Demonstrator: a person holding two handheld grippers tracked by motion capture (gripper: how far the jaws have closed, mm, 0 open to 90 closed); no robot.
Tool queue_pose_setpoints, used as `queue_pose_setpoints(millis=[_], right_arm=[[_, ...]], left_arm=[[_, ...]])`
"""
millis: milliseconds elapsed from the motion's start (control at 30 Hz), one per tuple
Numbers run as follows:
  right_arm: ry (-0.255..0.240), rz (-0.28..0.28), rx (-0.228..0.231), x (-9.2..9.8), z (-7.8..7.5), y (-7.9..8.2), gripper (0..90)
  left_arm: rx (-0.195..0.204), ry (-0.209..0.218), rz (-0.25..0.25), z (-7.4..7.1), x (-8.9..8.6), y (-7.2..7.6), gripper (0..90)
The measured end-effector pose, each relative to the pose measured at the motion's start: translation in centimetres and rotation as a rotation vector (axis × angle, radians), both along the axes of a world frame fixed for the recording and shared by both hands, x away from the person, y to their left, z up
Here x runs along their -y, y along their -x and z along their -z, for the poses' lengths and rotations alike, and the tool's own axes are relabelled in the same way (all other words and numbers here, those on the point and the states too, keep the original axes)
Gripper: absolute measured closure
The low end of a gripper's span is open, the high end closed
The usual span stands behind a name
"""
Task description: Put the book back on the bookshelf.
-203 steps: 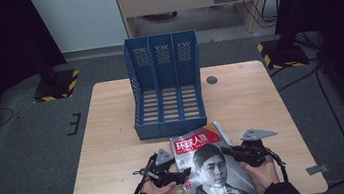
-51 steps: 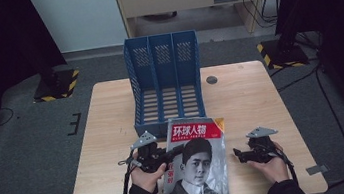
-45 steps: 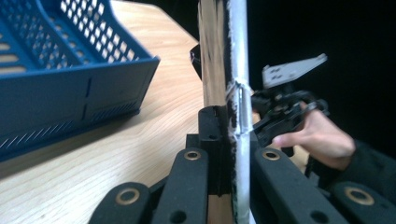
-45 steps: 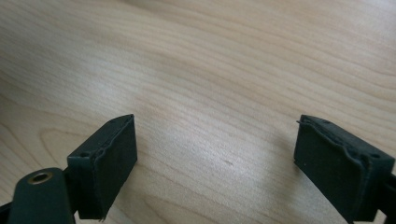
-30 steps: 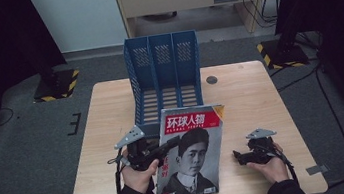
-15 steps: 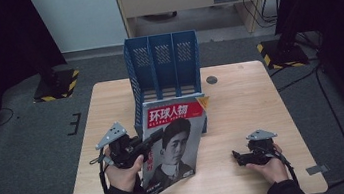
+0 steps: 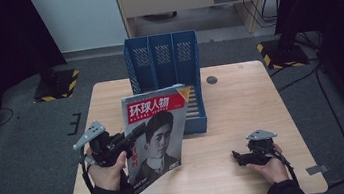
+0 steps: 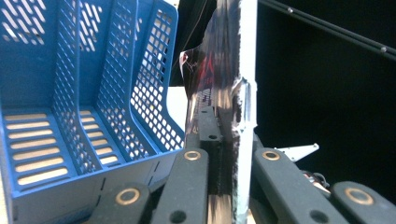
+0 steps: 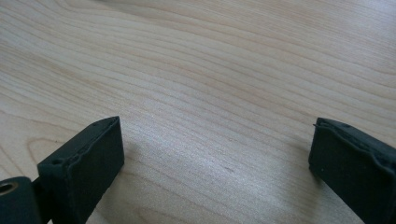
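Behind upright magazine point(image 7: 157, 131), file rack point(image 7: 162, 58) front hidden, left hand-held gripper point(image 7: 132, 135) clamped.

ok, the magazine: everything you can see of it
The magazine is a glossy, thin issue with a red title band in white Chinese characters, a yellow top corner and a black-and-white portrait on the cover. It is held upright and slightly tilted above the table, cover toward the camera, in front of the blue file rack. The left gripper is shut on its left edge; the left gripper view shows that edge pinched between the jaws. I cannot tell whether its bottom corner rests on the table.
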State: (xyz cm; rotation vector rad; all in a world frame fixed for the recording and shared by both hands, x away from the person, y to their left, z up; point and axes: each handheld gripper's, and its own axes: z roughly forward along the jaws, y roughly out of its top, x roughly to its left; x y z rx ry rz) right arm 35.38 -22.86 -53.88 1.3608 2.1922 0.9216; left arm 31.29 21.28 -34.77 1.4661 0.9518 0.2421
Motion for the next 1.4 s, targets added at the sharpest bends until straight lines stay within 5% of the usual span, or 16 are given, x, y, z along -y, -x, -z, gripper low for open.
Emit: queue_pose_setpoints(millis=[500,900,1400], right_arm=[[-0.002,0.003,-0.006,-0.1,0.0,0.0,2.8],[0.000,0.003,-0.006,-0.1,0.0,0.0,2.5],[0.002,0.000,-0.006,-0.1,0.0,0.0,2.3]], left_arm=[[0.057,0.018,-0.070,-2.4,-2.6,-0.5,86.5],[0.076,-0.008,-0.144,-5.0,-4.0,-1.8,86.5],[0.103,-0.041,-0.206,-7.5,-4.0,-3.4,86.5]])
